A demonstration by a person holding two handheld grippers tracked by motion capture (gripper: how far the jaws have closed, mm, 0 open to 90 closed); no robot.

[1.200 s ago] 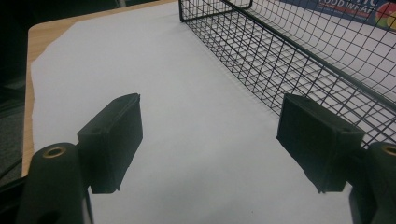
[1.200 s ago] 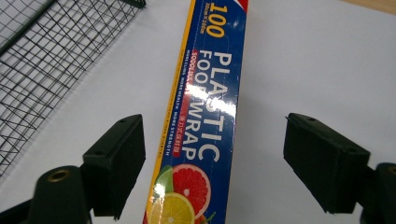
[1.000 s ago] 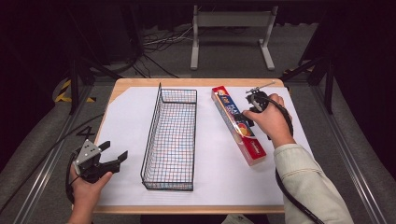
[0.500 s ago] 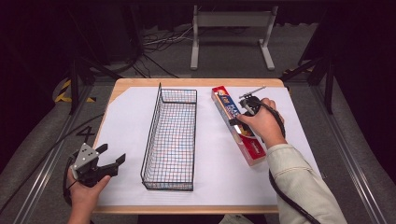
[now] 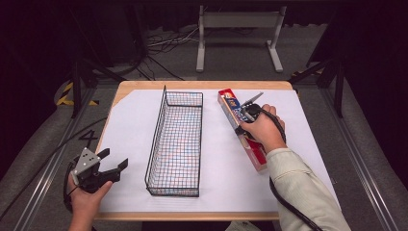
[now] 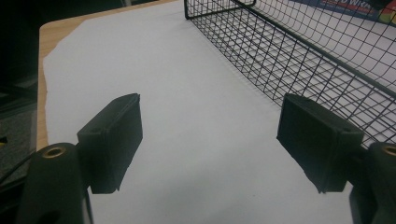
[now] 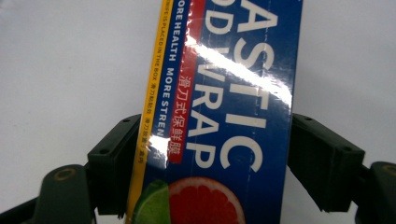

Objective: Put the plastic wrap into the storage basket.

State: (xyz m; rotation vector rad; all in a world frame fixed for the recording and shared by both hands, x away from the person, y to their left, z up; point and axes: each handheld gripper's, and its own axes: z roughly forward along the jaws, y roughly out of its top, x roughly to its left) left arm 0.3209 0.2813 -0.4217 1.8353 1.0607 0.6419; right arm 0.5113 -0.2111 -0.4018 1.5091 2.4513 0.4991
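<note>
A long plastic wrap box (image 5: 230, 103), blue and red with a citrus picture, lies on the white sheet to the right of the wire basket (image 5: 159, 130). My right gripper (image 5: 247, 120) points down over the box's middle. In the right gripper view the box (image 7: 233, 93) runs between the jaws of that gripper (image 7: 215, 163). The jaws have just been closing, and both pads now meet the box's long sides. My left gripper (image 5: 115, 159) stands open near the table's front left, with nothing between the jaws (image 6: 210, 140).
The black wire basket (image 6: 299, 51) is empty and stands lengthwise at mid table. White paper (image 5: 130, 120) covers the wooden tabletop. A metal stand (image 5: 238, 33) and cables lie on the floor beyond the far edge.
My right gripper came down and a little left onto the box, and its jaws closed around it. The left gripper stayed in place.
</note>
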